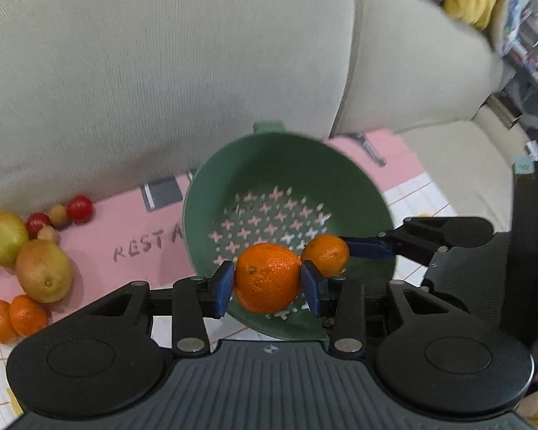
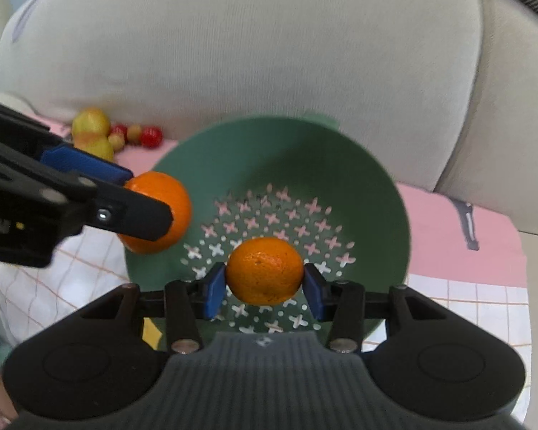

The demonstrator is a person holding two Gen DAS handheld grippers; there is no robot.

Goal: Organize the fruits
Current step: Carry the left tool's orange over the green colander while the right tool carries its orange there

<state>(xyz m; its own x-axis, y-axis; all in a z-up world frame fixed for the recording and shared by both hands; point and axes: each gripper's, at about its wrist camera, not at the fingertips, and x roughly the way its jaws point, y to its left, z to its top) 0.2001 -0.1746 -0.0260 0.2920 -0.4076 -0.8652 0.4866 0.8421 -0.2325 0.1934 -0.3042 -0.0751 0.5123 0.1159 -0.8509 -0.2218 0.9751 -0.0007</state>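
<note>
My left gripper (image 1: 267, 281) is shut on an orange mandarin (image 1: 268, 276) and holds it above the near rim of a green colander (image 1: 287, 165). My right gripper (image 2: 264, 286) is shut on a second mandarin (image 2: 264, 269) above the same colander (image 2: 279, 150). In the left wrist view the right gripper (image 1: 335, 254) comes in from the right with its mandarin (image 1: 325, 253). In the right wrist view the left gripper (image 2: 145, 202) comes in from the left with its mandarin (image 2: 177, 200). The colander has nothing in it.
On the pink cloth (image 1: 125, 222) at the left lie two more mandarins (image 1: 14, 317), two yellow-green mangoes (image 1: 43, 270), red cherry tomatoes (image 1: 79, 208) and small pale fruits. A beige sofa back (image 1: 161, 71) rises close behind. A checked white cloth (image 2: 484, 304) lies nearer.
</note>
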